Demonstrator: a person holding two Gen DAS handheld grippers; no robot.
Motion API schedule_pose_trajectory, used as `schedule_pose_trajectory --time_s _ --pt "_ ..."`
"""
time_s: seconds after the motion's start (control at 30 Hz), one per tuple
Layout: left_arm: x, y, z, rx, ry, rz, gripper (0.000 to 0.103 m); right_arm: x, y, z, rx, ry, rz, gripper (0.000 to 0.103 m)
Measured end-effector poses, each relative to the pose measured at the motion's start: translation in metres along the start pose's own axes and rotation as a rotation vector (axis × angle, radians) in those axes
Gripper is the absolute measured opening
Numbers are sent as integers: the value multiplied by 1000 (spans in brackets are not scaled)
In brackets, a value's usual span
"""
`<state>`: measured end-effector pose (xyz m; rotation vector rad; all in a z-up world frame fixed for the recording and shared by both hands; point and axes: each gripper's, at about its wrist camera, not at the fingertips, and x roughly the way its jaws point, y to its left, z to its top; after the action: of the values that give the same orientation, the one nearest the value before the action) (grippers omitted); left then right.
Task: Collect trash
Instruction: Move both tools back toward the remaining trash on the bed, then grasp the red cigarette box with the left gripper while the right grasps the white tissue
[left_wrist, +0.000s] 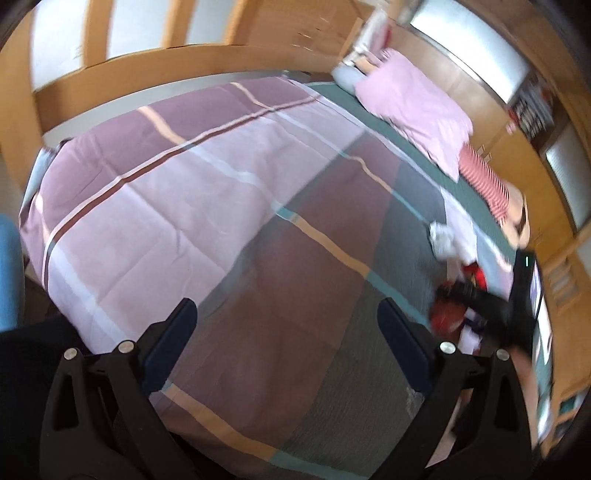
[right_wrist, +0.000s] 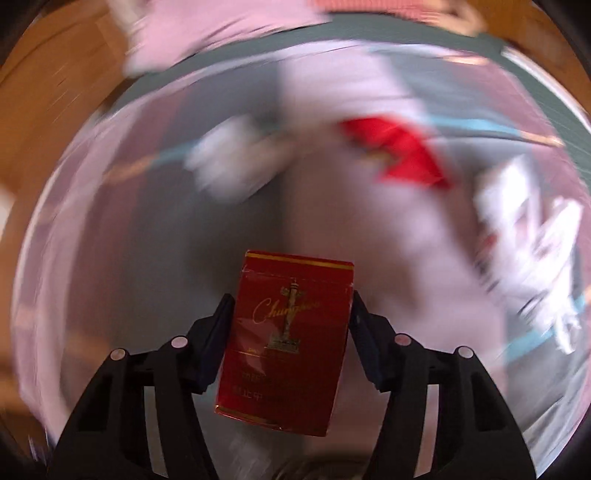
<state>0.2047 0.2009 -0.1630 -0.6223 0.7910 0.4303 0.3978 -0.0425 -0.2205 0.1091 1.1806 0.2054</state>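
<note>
A red cigarette pack (right_wrist: 288, 332) with gold lettering stands upright between the jaws of my right gripper (right_wrist: 291, 299), and both pads press on its sides. It shows sharp against the blurred bed behind it. Beyond it on the bedspread lie a crumpled white tissue (right_wrist: 229, 162), a red wrapper (right_wrist: 402, 147) and a white printed wrapper (right_wrist: 528, 236). My left gripper (left_wrist: 286, 310) hangs open over the checked bedspread (left_wrist: 221, 192) with nothing between its fingers. In the left wrist view the white tissue (left_wrist: 441, 236) and red litter (left_wrist: 476, 273) lie far right, beside the black right gripper (left_wrist: 487, 302).
The bed fills both views, with a pink pillow (left_wrist: 413, 110) and a red-striped cloth (left_wrist: 484, 177) along its far side. Wooden cabinets (left_wrist: 498, 122) and a wooden bed frame (left_wrist: 147, 70) surround it. A blue object (left_wrist: 9, 273) sits at the left edge.
</note>
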Motion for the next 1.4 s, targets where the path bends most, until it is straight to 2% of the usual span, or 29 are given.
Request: schedule_pose_trajectory --time_s 0.1,0.23,0.3,0.4,0.47,0.5,0.67,0.77,0.83,0.9,0.97,1.0,1.03,1.1,1.17,1.27,1.33,1.4 --pt "-2 8 2 -54 -8 -5 99 -10 34 -33 -166 93 120 61" --pt "4 7 1 -52 22 -9 99 -25 68 -76 -356 168 233 65" --pt "4 5 -1 -43 25 -10 99 -35 71 -80 -368 188 300 70" --pt "5 3 -2 -34 34 -12 99 -52 58 -63 -309 128 346 76" --pt "8 4 -4 -38 54 -16 99 -65 40 -36 -241 30 317 76" --pt "11 4 -5 -39 72 -18 99 -72 30 -22 -194 -36 274 76" --pt "20 -1 -11 -24 128 -26 99 -62 16 34 -89 -165 160 76" --pt "25 -8 -16 0 160 -32 99 -31 18 76 -64 -199 65 76" --pt "31 -15 -20 29 189 -34 99 -11 20 92 -79 -214 -8 76" --pt "36 -22 -26 62 229 -53 99 17 25 102 -114 -211 -115 76" --pt "42 -30 -32 90 272 -77 99 32 26 101 -147 -182 -155 72" --pt "46 -34 -36 104 295 -83 99 41 26 99 -158 -163 -158 61" --pt "48 -37 -38 116 311 -86 99 50 24 95 -158 -137 -149 35" --pt "53 -47 -47 158 345 -84 99 46 22 88 -135 -164 -138 32" --pt "52 -52 -51 186 336 -80 99 37 22 85 -125 -169 -128 30" --pt "49 -56 -52 196 322 -99 99 14 16 77 -87 -178 -67 30" --pt "46 -61 -55 189 310 -136 99 -6 16 69 -86 -177 -26 30" --pt "44 -73 -61 237 313 -174 99 -29 12 57 -95 -179 -2 30"
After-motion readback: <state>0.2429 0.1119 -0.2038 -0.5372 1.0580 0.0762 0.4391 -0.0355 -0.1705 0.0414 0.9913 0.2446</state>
